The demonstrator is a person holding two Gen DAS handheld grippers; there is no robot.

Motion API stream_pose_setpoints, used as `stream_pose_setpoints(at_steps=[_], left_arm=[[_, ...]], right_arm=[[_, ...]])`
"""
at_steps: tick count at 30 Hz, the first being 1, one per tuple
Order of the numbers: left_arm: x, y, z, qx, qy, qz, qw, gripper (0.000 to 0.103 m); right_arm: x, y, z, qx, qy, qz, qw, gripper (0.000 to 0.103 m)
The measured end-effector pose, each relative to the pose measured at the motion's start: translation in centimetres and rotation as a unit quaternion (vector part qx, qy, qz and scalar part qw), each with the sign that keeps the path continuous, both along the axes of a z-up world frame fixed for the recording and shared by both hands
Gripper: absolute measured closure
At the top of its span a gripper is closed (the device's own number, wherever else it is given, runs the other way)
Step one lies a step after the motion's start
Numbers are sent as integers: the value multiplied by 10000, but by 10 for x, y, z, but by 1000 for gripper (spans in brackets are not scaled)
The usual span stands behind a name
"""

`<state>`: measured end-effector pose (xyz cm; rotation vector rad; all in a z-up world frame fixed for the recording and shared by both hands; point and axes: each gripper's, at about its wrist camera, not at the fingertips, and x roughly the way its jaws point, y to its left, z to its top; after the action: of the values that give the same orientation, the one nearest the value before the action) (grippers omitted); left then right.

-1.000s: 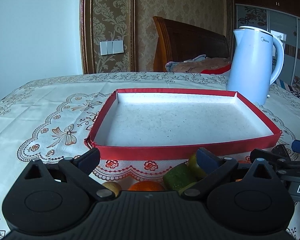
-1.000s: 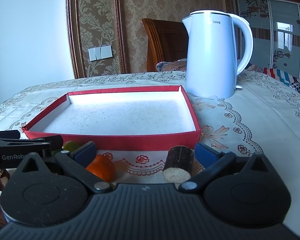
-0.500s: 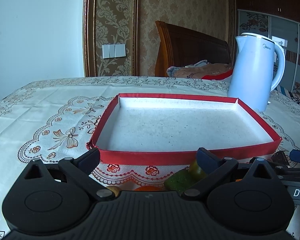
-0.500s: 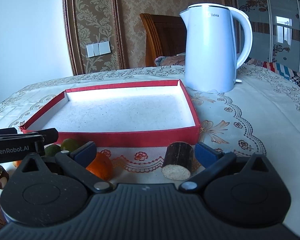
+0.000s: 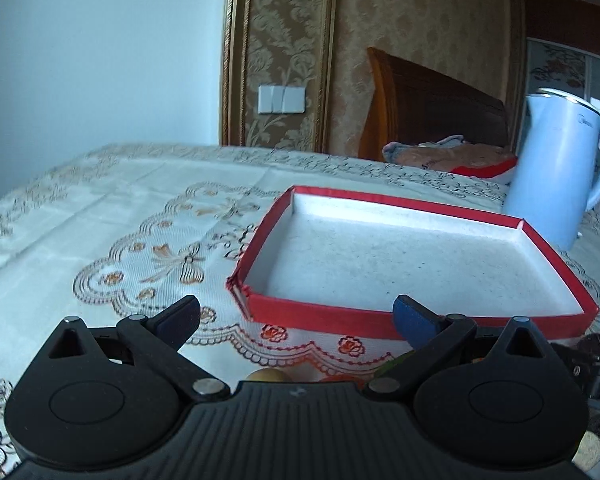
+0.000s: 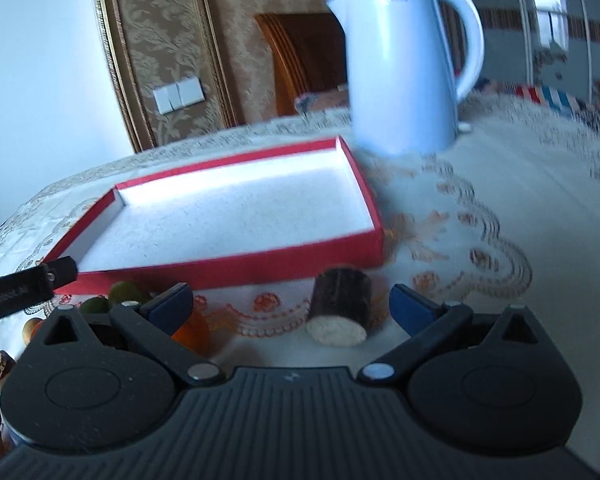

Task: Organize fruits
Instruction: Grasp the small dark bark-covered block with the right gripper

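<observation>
A shallow red tray [image 5: 320, 310] with a white floor lies empty on the tablecloth; it also shows in the right wrist view [image 6: 236, 270]. Fruits lie in front of it. In the right wrist view a dark cut cylinder piece [image 6: 340, 306] lies between my fingers, with an orange [image 6: 192, 330] and green fruits [image 6: 120, 294] to the left. My right gripper [image 6: 290, 308] is open above them. My left gripper [image 5: 296, 318] is open and empty; a yellowish fruit [image 5: 268, 375] and an orange [image 5: 340, 379] peek out under it.
A white electric kettle [image 6: 404, 64] stands behind the tray's right corner; it also shows in the left wrist view [image 5: 556, 172]. A wooden chair back [image 5: 428, 100] stands beyond the table. The other gripper's tip [image 6: 32, 286] reaches in from the left.
Both grippers have lifted and tilted; the left view swung left, the right view swung right and closer to the kettle. The fruits sit lower in the left view. Nothing was grasped.
</observation>
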<state>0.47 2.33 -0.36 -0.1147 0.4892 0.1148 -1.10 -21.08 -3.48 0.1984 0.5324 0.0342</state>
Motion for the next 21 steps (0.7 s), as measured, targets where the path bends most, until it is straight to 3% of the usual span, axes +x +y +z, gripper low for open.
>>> stream_pose_setpoints(at_steps=[4, 6, 10, 12, 14, 16, 18, 21], left_arm=[[3, 27, 0, -691, -39, 492, 9964, 0], [-1, 33, 3, -816, -214, 752, 9936, 0], [-10, 29, 14, -579, -374, 614, 9957, 0], [-17, 27, 20, -525, -532, 369, 9965, 0], [-21, 25, 23, -391, -723, 514, 9953, 0], [-18, 21, 23, -152, -663, 601, 9959, 0], [-15, 19, 22, -160, -557, 500, 9971, 0], [-13, 12, 19, 45, -456, 345, 9984, 0]], right_arm=[[3, -4, -4, 192, 50, 117, 9997, 0], [5, -7, -5, 306, 87, 90, 9995, 0], [-1, -12, -1, 326, -60, 85, 9994, 0], [-19, -17, 9, 226, -494, 35, 9985, 0], [-39, -24, 15, 182, -754, -143, 9969, 0], [-48, -33, 17, 54, -459, -318, 9984, 0], [-53, -42, 14, -146, -211, -303, 9992, 0], [-64, -49, 3, -334, -241, -415, 9983, 0]])
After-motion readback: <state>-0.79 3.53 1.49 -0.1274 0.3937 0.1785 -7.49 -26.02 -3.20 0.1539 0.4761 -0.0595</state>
